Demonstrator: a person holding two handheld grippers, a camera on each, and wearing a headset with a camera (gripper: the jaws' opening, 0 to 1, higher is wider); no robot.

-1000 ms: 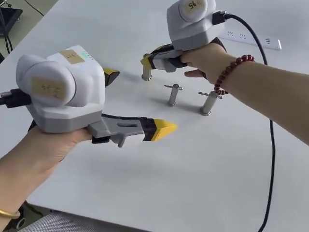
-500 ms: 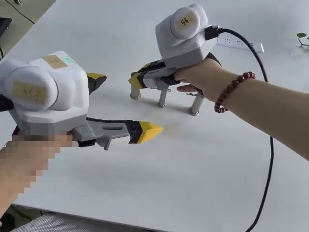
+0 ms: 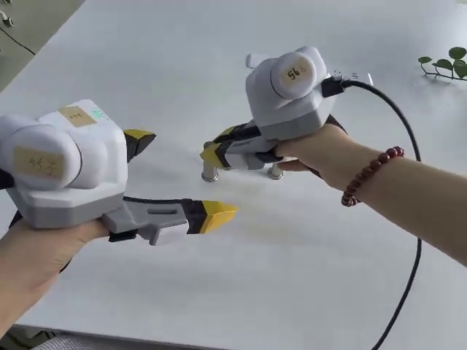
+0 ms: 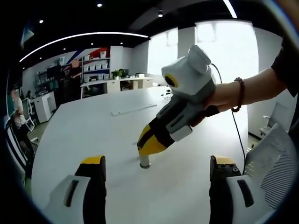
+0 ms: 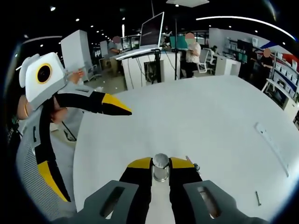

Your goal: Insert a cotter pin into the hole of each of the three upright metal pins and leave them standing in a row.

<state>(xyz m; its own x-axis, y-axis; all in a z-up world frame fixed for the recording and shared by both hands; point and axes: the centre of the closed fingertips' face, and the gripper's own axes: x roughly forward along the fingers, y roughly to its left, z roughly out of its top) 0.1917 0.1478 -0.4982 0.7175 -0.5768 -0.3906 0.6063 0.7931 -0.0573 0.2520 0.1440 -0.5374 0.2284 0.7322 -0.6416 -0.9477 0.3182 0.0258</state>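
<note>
Right gripper (image 3: 216,152): clamped on an upright metal pin (image 5: 160,168), a yellow-tipped jaw pressed to each side of the shaft near its top in the right gripper view. Probably took hold that high so the foot could stay on the table while the pin was steadied or nudged into line.
Gripped pin's place: left of centre in the head view, foot resting on the white table (image 3: 306,277), standing straight.
Cotter pin in that pin: could not be told; the hole sat hidden between the jaws.
Left gripper (image 3: 182,174): jaws spread wide and holding nothing, at lower left of the head view, well apart from the pins. Looked parked clear of the work, aimed at it and ready to help.
Second pin (image 3: 275,173): showed just its foot under the person's hand, near the gripped one and roughly level with it, which suggested a row forming.
Third pin: probably behind the hand; could not say.
Power cable (image 3: 410,146): trailed off the right gripper's back toward the lower right, draped away from the pins.
</note>
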